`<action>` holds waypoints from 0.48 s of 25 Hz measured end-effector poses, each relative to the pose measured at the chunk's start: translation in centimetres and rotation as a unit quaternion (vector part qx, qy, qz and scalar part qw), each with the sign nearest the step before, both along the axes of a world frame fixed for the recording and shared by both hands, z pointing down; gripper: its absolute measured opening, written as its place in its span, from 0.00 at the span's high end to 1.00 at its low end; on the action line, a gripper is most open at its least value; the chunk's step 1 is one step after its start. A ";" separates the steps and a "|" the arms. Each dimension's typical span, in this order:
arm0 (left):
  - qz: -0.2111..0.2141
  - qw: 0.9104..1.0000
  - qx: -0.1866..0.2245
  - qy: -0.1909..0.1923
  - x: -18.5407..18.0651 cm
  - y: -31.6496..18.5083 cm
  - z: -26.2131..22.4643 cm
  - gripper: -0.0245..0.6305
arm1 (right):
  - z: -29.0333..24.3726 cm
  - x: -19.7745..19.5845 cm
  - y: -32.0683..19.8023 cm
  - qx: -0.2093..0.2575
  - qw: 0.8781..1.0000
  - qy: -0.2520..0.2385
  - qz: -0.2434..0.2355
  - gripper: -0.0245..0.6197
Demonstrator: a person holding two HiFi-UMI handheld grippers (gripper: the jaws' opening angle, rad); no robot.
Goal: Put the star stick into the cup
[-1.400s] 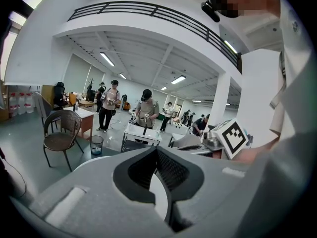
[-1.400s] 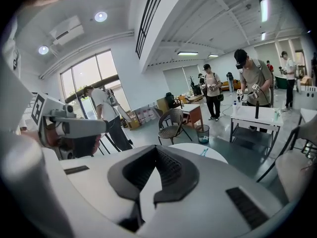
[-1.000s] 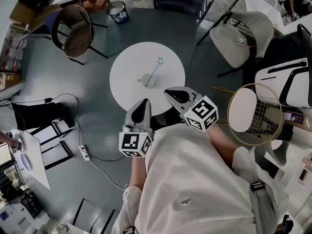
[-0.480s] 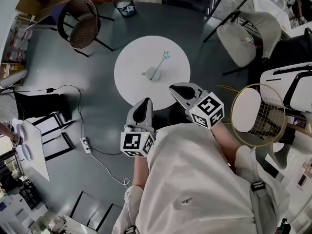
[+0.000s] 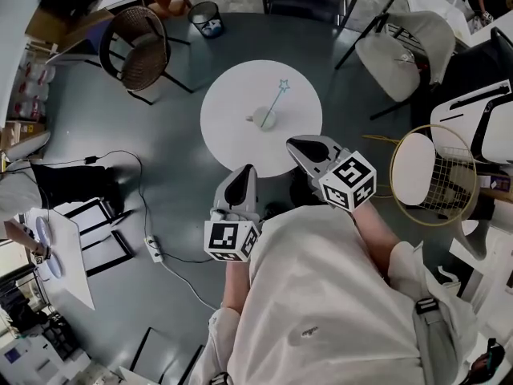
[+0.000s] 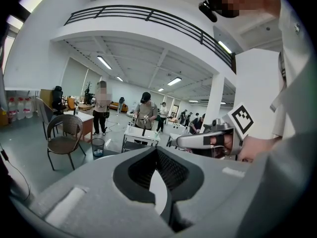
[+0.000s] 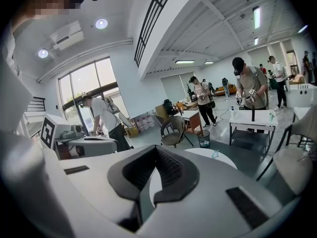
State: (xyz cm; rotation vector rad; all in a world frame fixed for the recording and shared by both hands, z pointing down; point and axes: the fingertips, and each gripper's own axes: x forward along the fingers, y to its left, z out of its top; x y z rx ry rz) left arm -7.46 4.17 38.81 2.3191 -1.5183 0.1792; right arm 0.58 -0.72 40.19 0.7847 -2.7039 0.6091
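A small pale cup (image 5: 267,119) stands near the middle of the round white table (image 5: 232,131). The star stick (image 5: 275,103) rests in the cup and leans up to the right, its blue star (image 5: 282,85) at the top. My left gripper (image 5: 242,178) hangs shut and empty off the table's near edge. My right gripper (image 5: 302,146) is shut and empty over the table's near right rim. In the right gripper view the star (image 7: 216,154) shows above the table (image 7: 198,155), beyond the shut gripper (image 7: 156,149). The left gripper view shows the shut left gripper (image 6: 156,150) and the right gripper (image 6: 208,140) beside it.
A wicker chair (image 5: 144,50) and a bin (image 5: 207,18) stand to the far left of the table, and a grey chair (image 5: 409,42) to the far right. A round wire-frame chair (image 5: 433,175) is close on the right. A cable and power strip (image 5: 152,247) lie on the floor.
The head view has drifted, so table and grippers sit slightly further right in the picture. Both grippers keep their pose, shut. The stick stays in the cup.
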 end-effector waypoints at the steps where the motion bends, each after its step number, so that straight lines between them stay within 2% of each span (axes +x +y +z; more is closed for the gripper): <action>1: -0.001 1.000 -0.001 0.003 -0.6 0.9 0.0 0.95 | -0.2 -0.4 0.8 0.000 1.000 -0.001 0.002 0.95; 6: -0.009 0.999 -0.017 0.027 -4.0 5.3 1.0 0.95 | -0.6 -2.7 5.1 0.002 1.000 0.001 0.009 0.95; 12: 0.012 0.999 -0.021 0.032 -5.7 8.7 1.9 0.95 | -0.6 -3.2 9.8 -0.010 0.999 0.003 0.034 0.95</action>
